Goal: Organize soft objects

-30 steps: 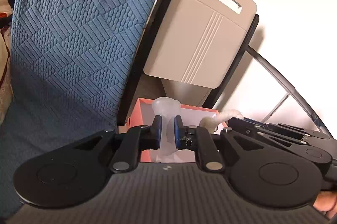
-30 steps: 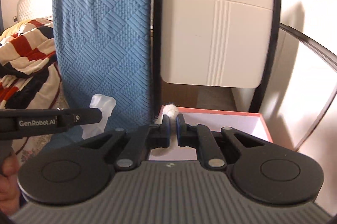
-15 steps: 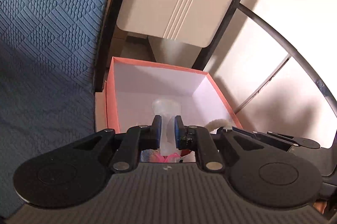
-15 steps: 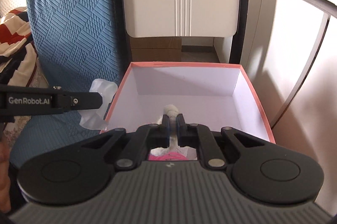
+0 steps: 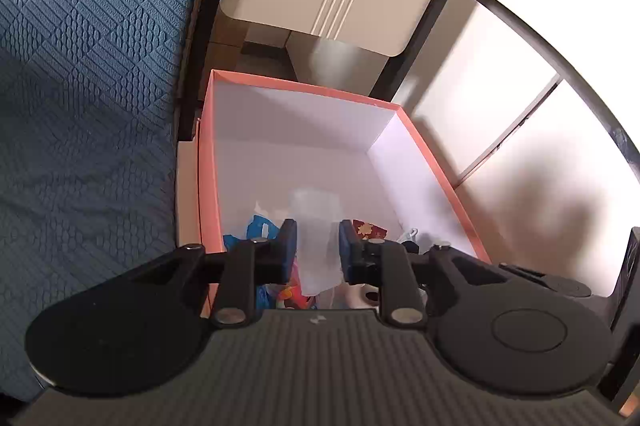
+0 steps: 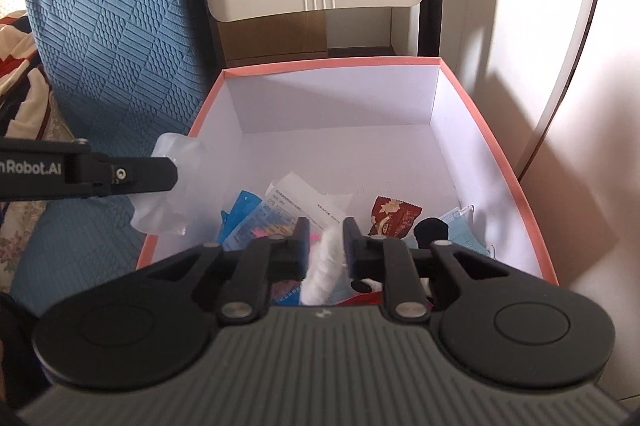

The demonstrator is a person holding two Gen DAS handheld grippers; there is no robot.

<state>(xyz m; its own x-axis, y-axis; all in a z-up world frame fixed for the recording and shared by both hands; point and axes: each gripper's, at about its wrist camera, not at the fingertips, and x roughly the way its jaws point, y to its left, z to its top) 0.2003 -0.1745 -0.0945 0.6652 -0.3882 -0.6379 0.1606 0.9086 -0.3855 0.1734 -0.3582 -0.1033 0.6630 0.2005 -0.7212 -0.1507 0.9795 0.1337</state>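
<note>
Two grippers, jaws just opening: left gripper (image 5: 314, 246) loosely straddles one clear plastic bag (image 5: 316, 242), right gripper (image 6: 325, 242) one white fluffy piece (image 6: 322, 266), over the pink-rimmed box (image 6: 516, 194); twelve o'clock half bare.

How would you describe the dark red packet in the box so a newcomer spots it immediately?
Find the open box with the salmon-pink rim beside the blue quilted cushion. Among the loose items on its white floor, look right of centre, just past the right tool. The dark red wrapper has gold flower print; a black round item and a pale blue face mask lie beside it.
</note>
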